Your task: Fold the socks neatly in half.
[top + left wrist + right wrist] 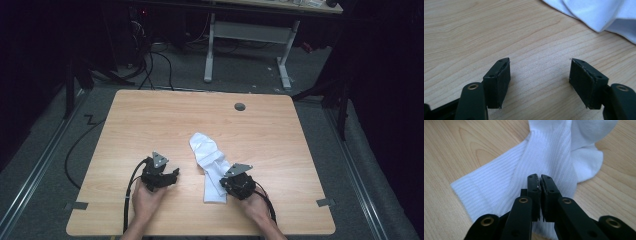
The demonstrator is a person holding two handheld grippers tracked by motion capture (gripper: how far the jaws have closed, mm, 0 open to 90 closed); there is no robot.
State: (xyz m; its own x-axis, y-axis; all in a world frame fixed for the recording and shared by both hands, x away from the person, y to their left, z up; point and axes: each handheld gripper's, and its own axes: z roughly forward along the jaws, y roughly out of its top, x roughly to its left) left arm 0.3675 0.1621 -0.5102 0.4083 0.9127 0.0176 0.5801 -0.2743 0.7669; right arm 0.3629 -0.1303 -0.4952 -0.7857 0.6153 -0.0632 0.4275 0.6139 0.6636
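Right gripper view: right tongs (540,178) pressed together over the ribbed cuff of the sock (534,157), likely pinching a fold; not certain. Sock's long axis runs from the near edge of the bench (150,115) toward its middle. Left tongs (540,72) apart, empty, sock beyond them, to their right.

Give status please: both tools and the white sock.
Left tool open over bare table. Right tool shut, pinching ribbed fabric of white sock. Sock lies crumpled on table. Nothing in the way.
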